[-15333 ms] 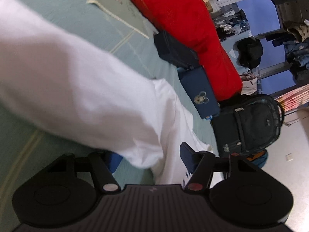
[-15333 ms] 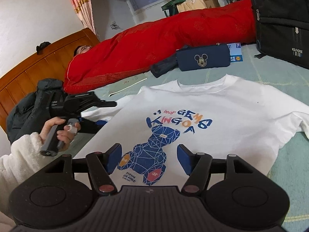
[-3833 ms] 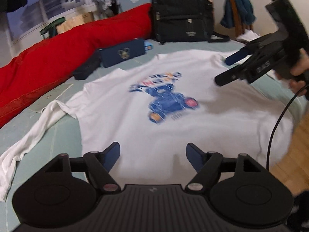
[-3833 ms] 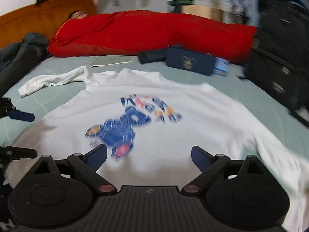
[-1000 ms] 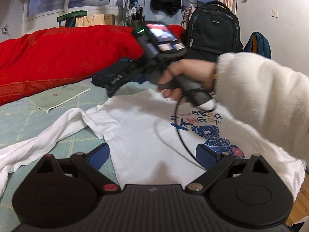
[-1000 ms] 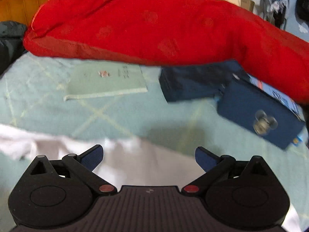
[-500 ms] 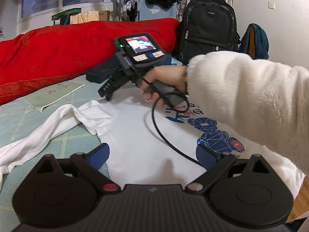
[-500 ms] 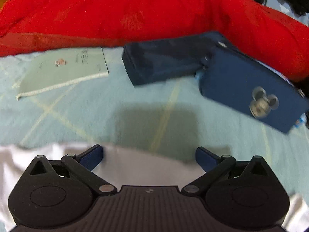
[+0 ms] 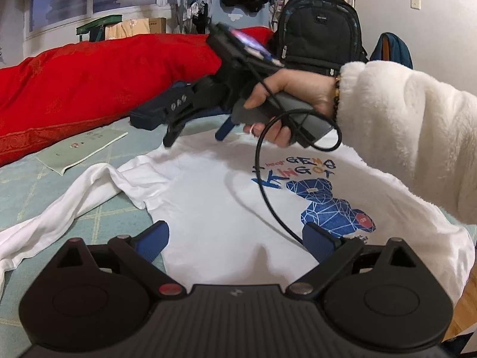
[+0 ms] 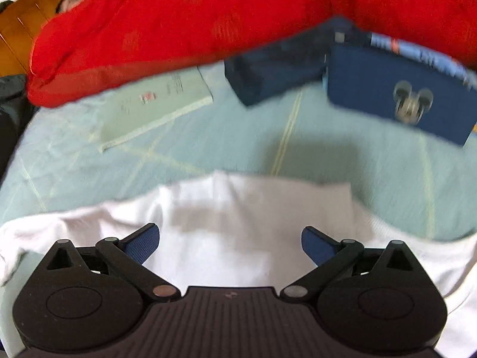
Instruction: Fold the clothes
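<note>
So the white long-sleeve tee with the blue bear print is spread face-up on the mint-green bed sheet, right under and ahead of both claws, nothing folded yet as far as I can tell. Behind it is the big red quilt, then the black backpack further back to the right. The right gripper hangs over the shoulder/collar edge with its jaws wide apart, gripping nothing; the left gripper sits low by the side seam, jaws apart too and empty. My worry: the left sleeve is crumpled out to the left, so a fold could trap that bunching. Also the right gripper's cable dangles across the shirt and might drag it, and the navy Mickey pouch just ahead could get bumped.
</note>
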